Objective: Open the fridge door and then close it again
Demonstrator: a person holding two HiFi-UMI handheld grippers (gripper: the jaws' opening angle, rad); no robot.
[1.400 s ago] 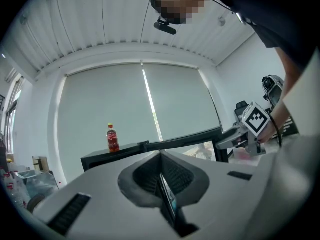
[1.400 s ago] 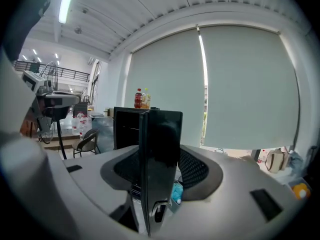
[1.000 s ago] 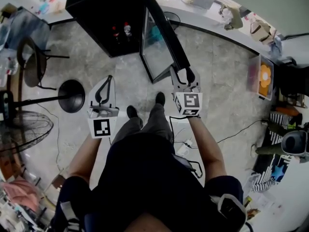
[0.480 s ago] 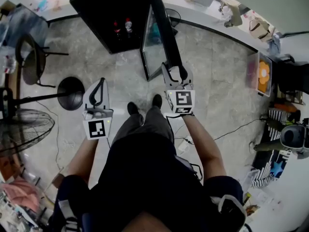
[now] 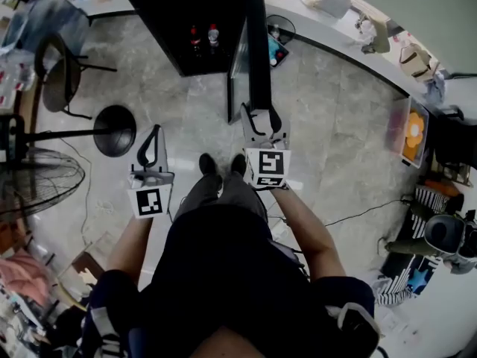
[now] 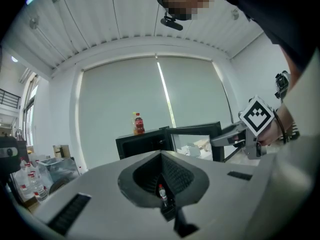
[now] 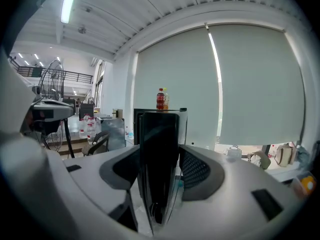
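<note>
One black fridge [image 5: 186, 28] stands top centre of the head view, its door [image 5: 256, 58] swung out edge-on. Right gripper [image 5: 261, 114] straddles the door's edge, jaws wide and just eased wider, not clamping. Left gripper [image 5: 155, 133], lower left, is pinched together on nothing.

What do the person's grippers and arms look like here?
The left gripper and right gripper are grey with dark ribbed pads; each carries a white cube with black square markers. Dark short sleeves; forearms bare.
</note>
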